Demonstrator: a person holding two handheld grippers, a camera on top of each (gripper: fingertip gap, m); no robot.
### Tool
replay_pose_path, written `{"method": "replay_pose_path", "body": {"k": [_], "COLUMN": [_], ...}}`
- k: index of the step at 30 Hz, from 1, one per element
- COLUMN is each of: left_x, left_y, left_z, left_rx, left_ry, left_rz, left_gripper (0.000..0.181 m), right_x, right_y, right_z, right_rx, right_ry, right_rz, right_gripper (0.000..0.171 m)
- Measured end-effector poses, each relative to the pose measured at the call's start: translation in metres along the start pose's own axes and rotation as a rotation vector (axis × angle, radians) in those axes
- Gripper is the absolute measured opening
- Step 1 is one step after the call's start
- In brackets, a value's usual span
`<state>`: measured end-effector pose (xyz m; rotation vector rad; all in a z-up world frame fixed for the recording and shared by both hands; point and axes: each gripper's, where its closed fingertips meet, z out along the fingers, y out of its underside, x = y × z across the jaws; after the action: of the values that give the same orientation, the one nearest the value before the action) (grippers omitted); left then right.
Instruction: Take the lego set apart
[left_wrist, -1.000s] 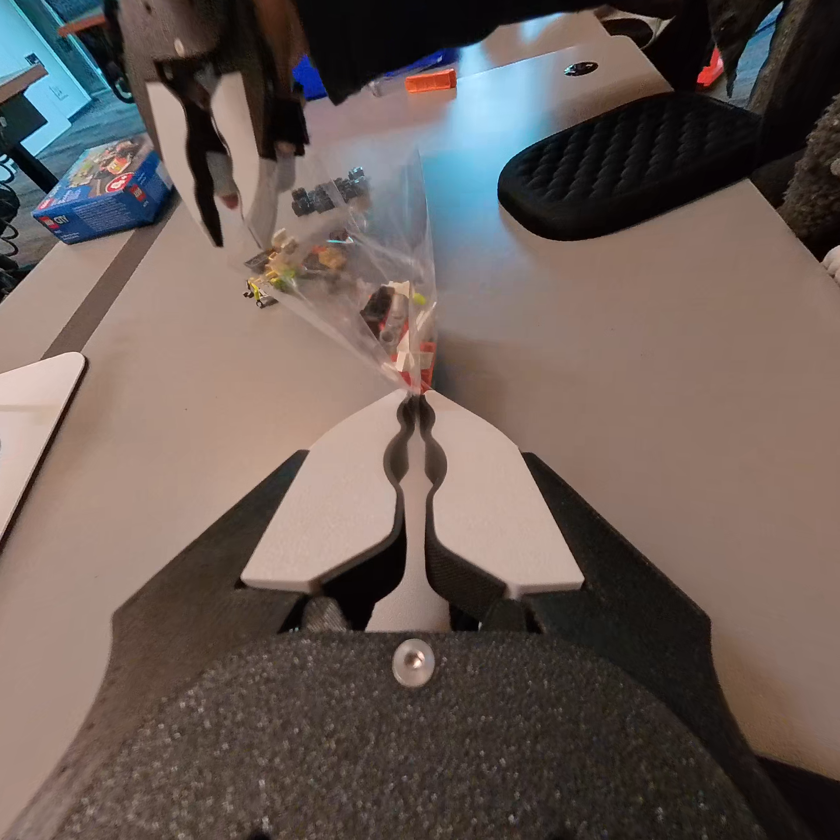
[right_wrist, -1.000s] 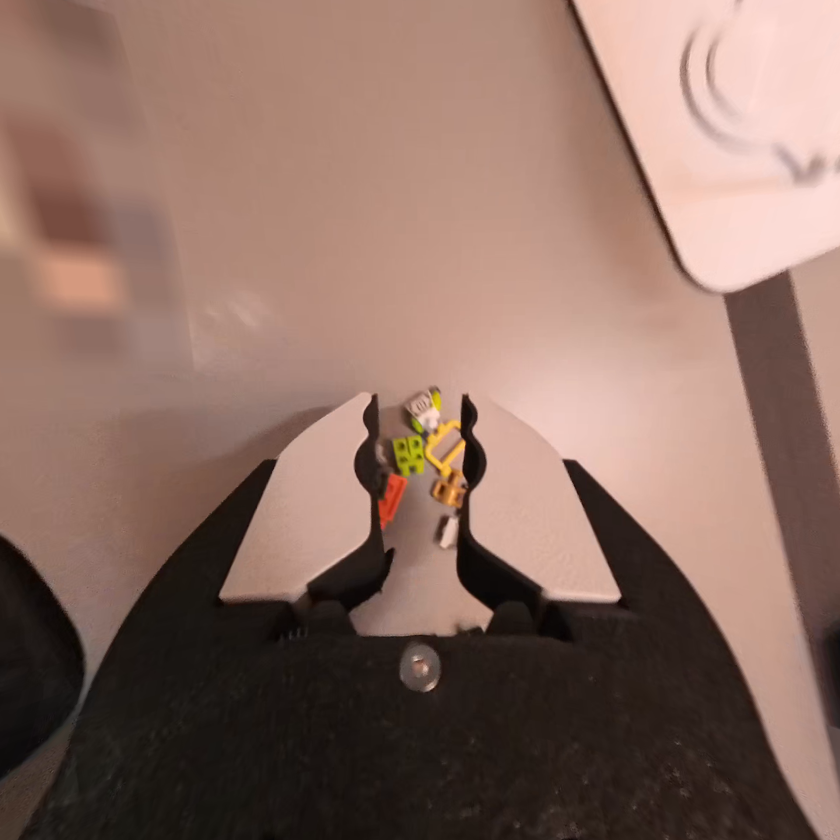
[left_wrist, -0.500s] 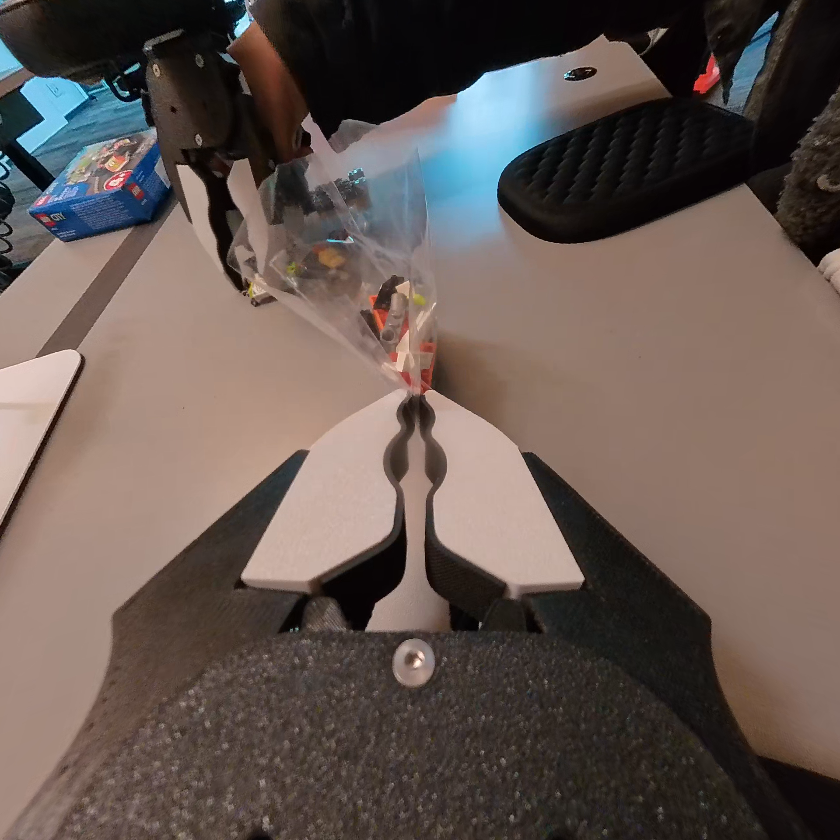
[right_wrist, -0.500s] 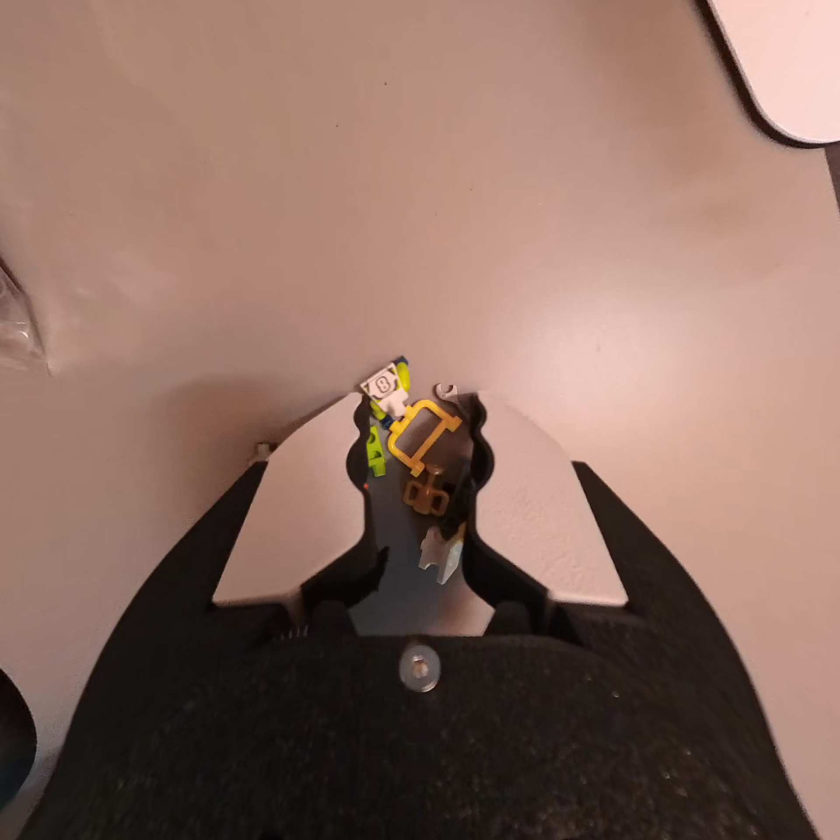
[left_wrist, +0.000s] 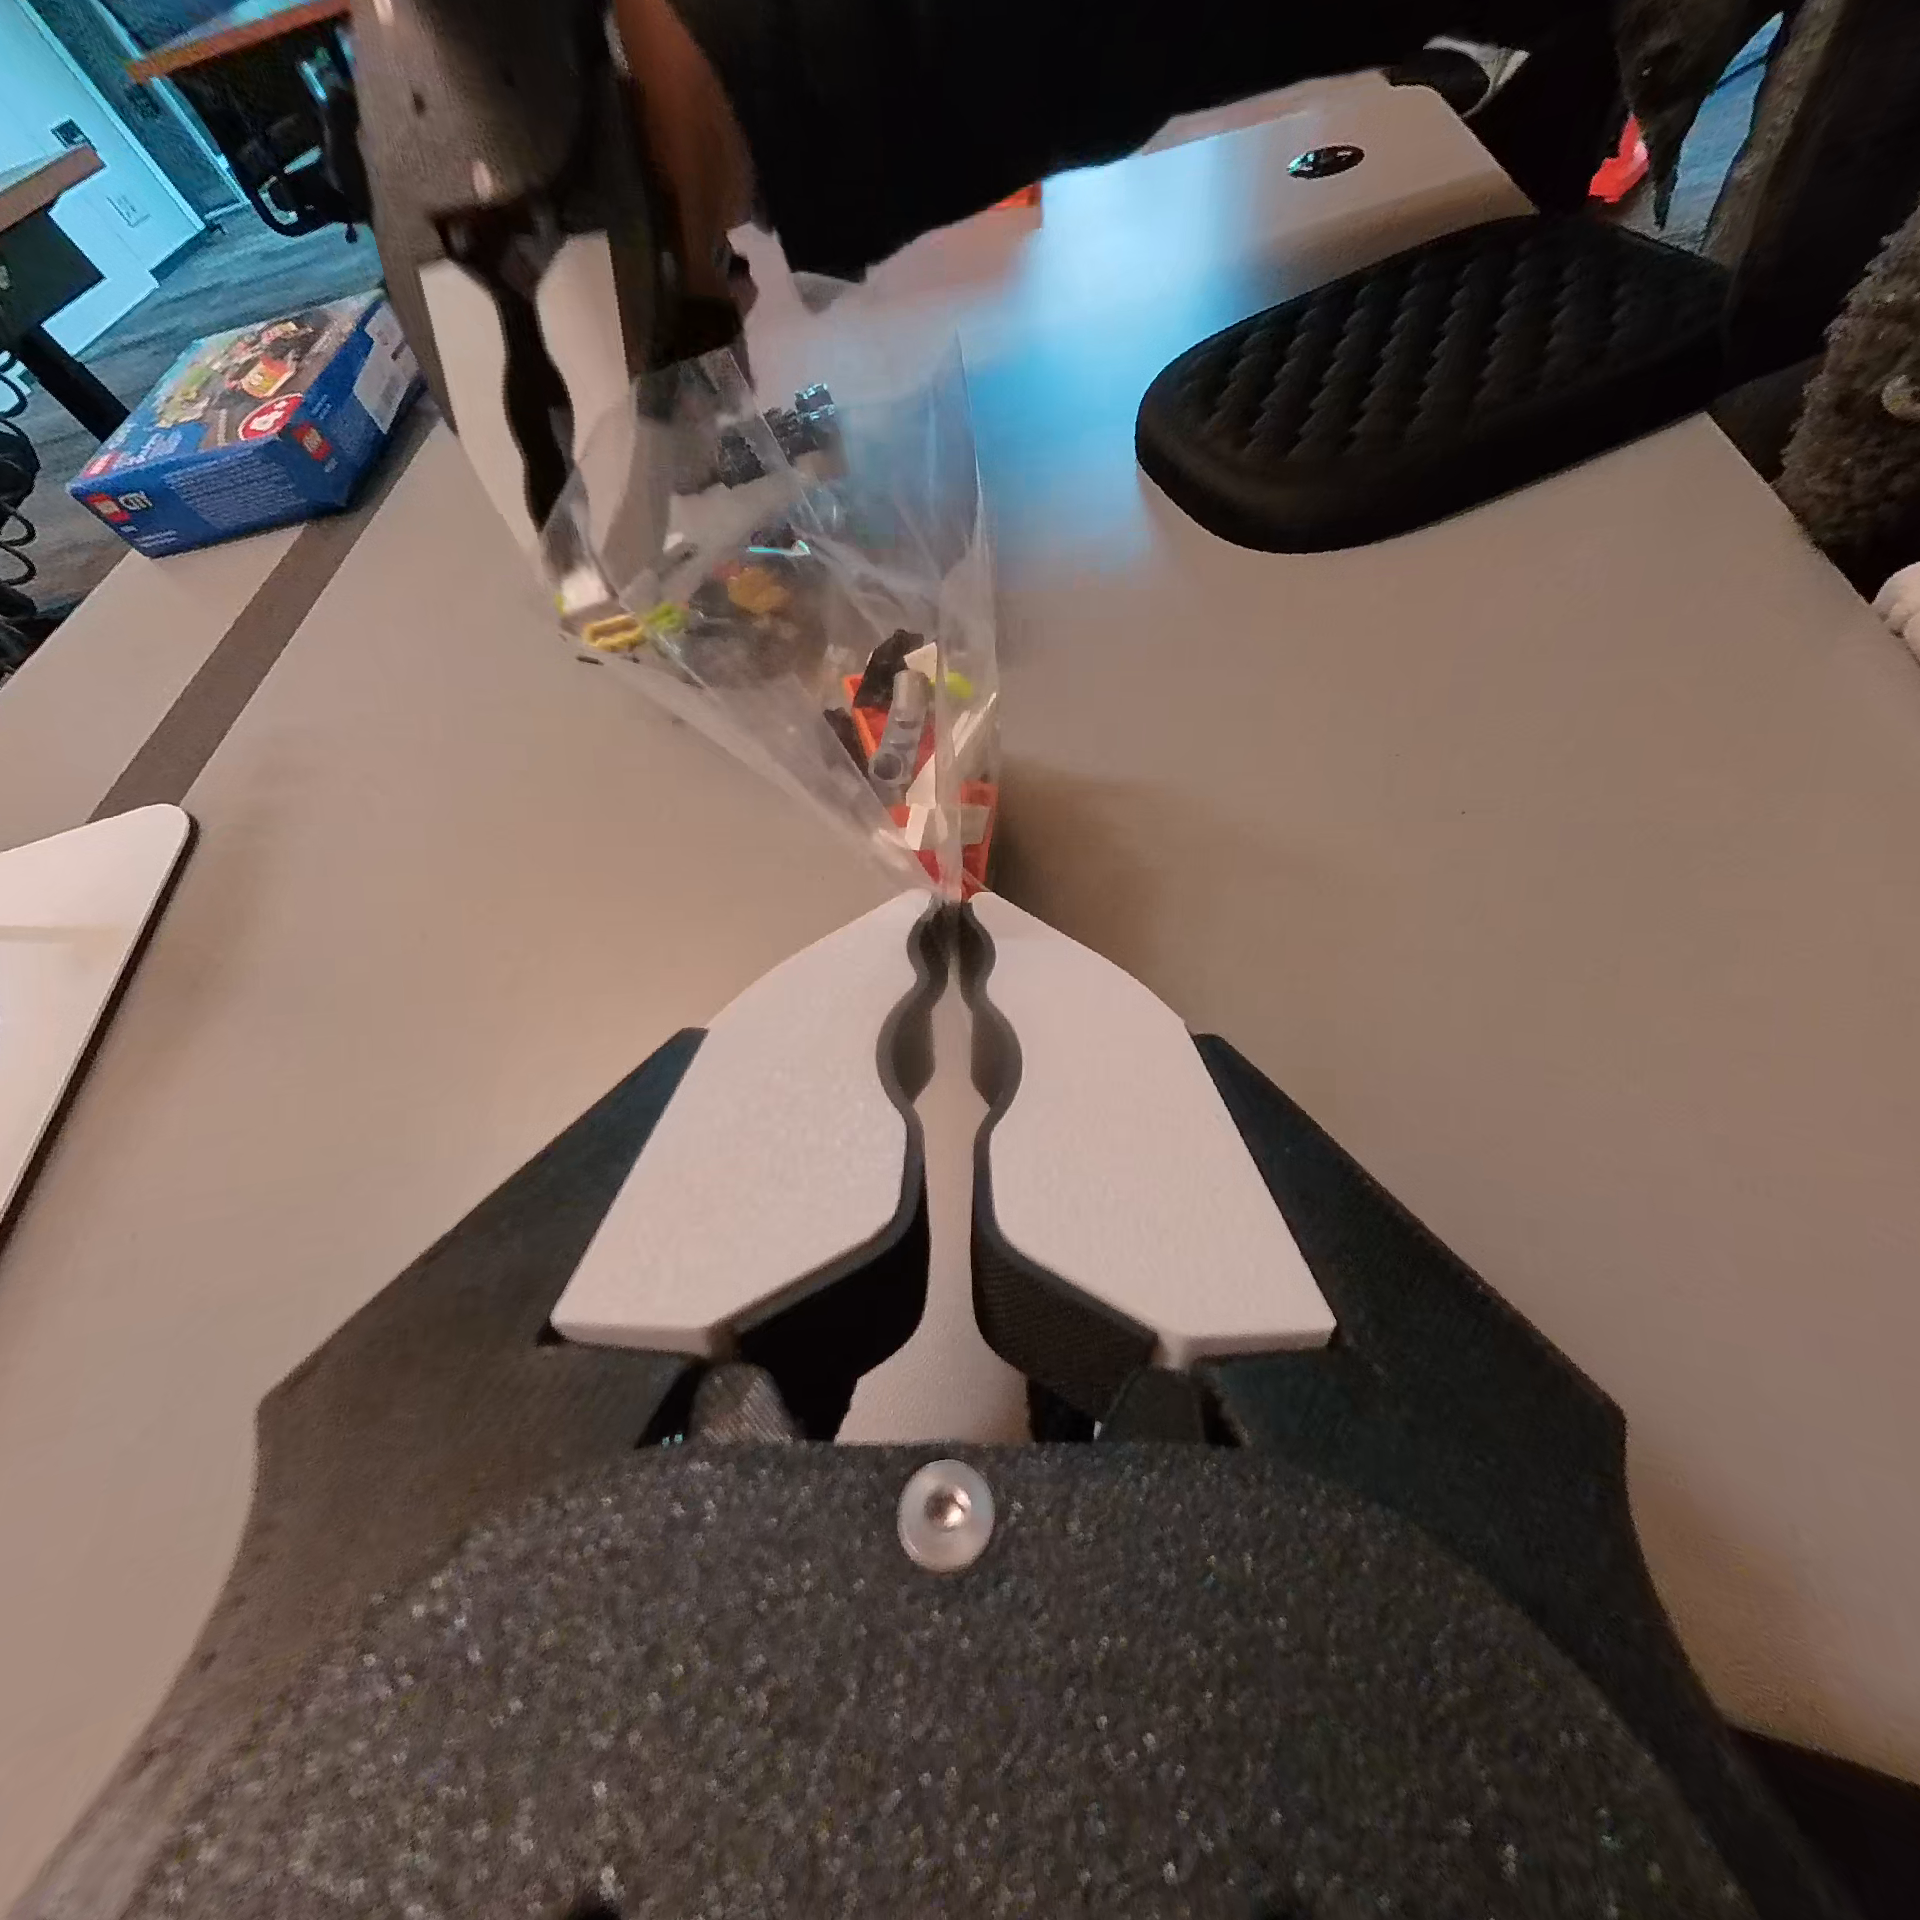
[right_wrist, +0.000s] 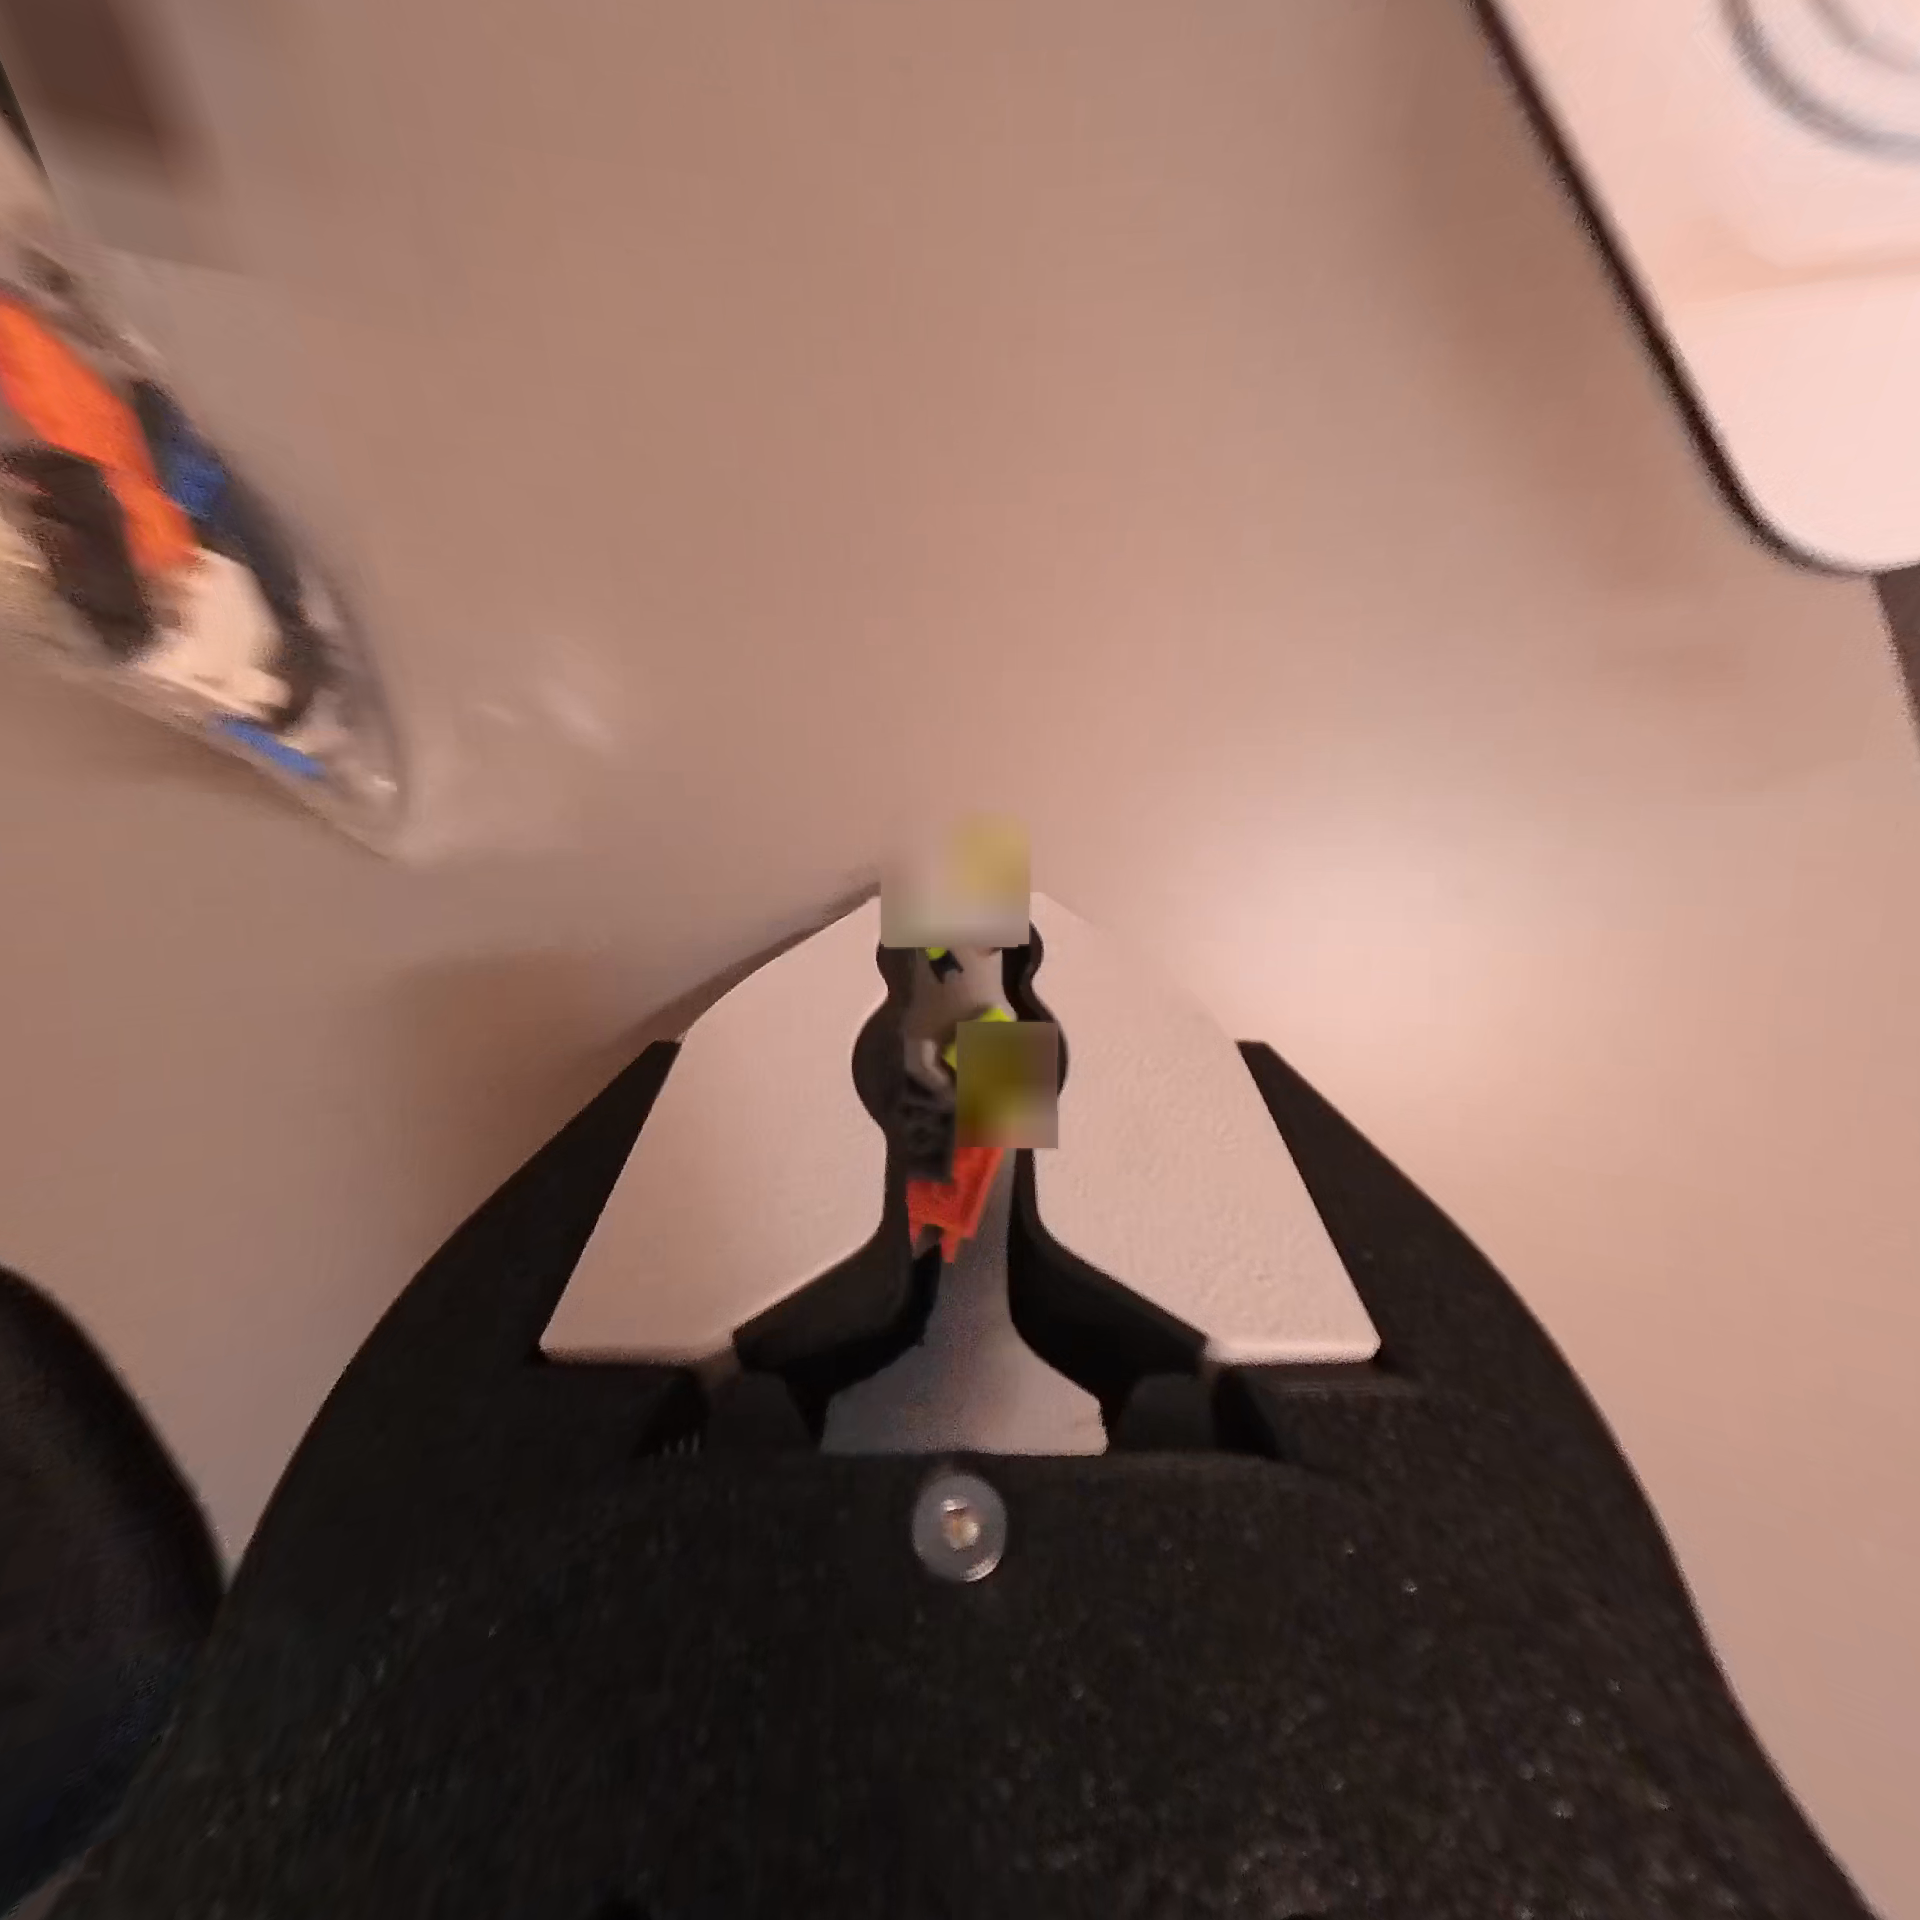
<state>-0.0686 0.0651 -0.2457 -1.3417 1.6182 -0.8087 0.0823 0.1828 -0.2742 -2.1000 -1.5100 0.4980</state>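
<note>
Right wrist view is pretty smeared, so the small lego pieces (right_wrist: 940, 1164) between my right gripper (right_wrist: 958, 920) fingers are hard to count; jaws are nearly together, but I can't tell if they're actually gripping. My left gripper (left_wrist: 948, 906) is pinched tight on one clear bag (left_wrist: 800, 582) of loose bricks, lifted over the table (left_wrist: 1403, 831). One blue box (left_wrist: 260, 426) sits far left.

A clear plastic bag (left_wrist: 821, 623) of loose orange, white, black and lime lego pieces is stretched taut above the pale table, its lower corner pinched. A small cluster of lime, grey and orange lego pieces (right_wrist: 951, 1132) sits blurred apart from it.
</note>
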Motion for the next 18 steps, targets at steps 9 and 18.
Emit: {"method": "replay_pose_path", "body": {"k": [9,18], "left_x": [0.000,0.001], "left_y": [0.000,0.001], "left_z": [0.000,0.001], "left_rx": [-0.004,-0.005], "left_ry": [-0.002,-0.002], "left_rz": [0.006,0.011], "left_gripper": [0.001,0.001], "right_x": [-0.100,-0.135], "right_y": [-0.123,-0.130], "right_z": [-0.064,-0.047], "right_rx": [0.318,0.295], "right_ry": [-0.186,-0.226], "right_rz": [-0.250,-0.341], "right_gripper": [0.016,0.033]}}
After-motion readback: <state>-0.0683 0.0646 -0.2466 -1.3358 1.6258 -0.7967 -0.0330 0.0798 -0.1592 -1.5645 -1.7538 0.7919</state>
